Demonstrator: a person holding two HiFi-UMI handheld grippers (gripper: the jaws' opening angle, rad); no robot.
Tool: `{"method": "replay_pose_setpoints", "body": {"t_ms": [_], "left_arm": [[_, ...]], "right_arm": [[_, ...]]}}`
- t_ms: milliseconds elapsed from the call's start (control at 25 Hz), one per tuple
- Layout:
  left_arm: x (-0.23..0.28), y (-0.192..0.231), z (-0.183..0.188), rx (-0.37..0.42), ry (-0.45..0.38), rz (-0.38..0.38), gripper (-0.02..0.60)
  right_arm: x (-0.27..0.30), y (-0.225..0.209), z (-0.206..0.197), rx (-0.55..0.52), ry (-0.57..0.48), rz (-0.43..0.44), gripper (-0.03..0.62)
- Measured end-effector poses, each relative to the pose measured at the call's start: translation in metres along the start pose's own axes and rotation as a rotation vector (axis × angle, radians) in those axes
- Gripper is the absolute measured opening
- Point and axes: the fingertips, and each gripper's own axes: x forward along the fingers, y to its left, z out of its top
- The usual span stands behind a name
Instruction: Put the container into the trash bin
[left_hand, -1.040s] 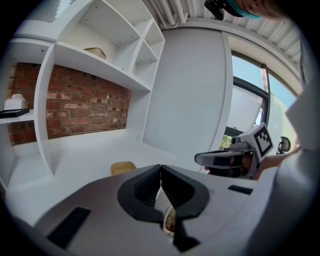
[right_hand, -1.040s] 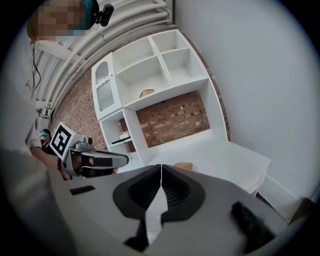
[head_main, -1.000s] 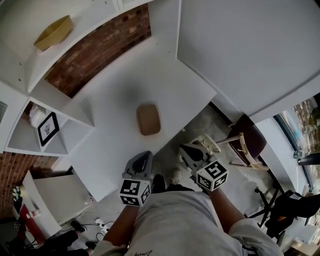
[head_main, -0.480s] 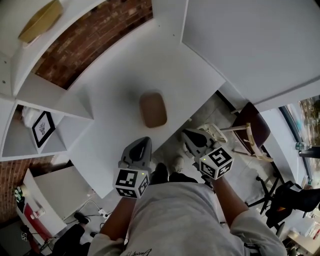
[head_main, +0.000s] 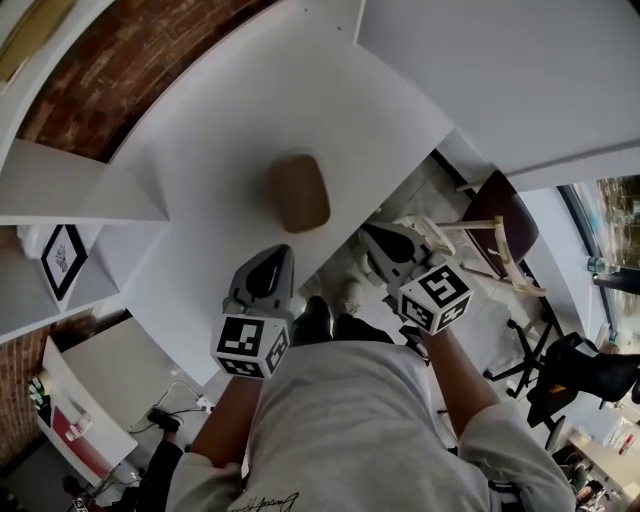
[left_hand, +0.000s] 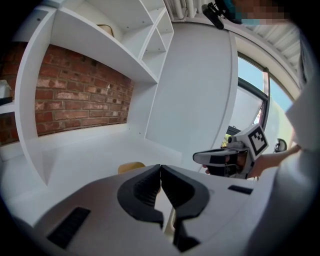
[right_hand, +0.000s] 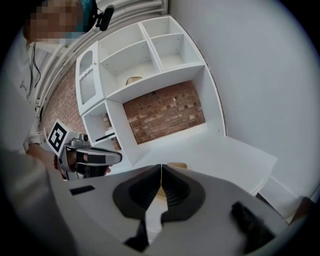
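The container (head_main: 298, 192) is a small brown rounded box lying on the white desk (head_main: 210, 170), near its front edge. My left gripper (head_main: 273, 258) hovers over the desk's front edge, just short of the container, jaws shut and empty. My right gripper (head_main: 374, 238) is off the desk's edge to the right, above the floor, also shut and empty. In the left gripper view the container (left_hand: 131, 166) peeks over the closed left gripper (left_hand: 160, 168); in the right gripper view the container (right_hand: 178, 165) sits just behind the right gripper (right_hand: 160, 168). No trash bin is in view.
White shelving (head_main: 70, 190) with a brick back wall (head_main: 120, 60) stands left of the desk; a framed picture (head_main: 60, 262) sits in a lower cubby. A dark chair (head_main: 505, 235) is on the floor to the right. A white wall panel (head_main: 520, 80) borders the desk's far right.
Both grippers have moved forward toward the desk and the container, staying shut. The left one now reaches over the desk's front edge.
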Motion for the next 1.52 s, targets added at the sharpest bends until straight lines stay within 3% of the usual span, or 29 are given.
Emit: {"method": "replay_pose_setpoints", "body": {"t_ms": [600, 1520], "left_arm": [[0.026, 0.029, -0.003, -0.035, 0.022, -0.014, 0.015], [0.040, 0.058, -0.018, -0.052, 0.074, 0.006, 0.017]], "right_arm": [[0.039, -0.021, 0.003, 0.019, 0.028, -0.020, 0.028], [0.109, -0.047, -0.037, 0.030, 0.160, -0.028, 0.031]]}}
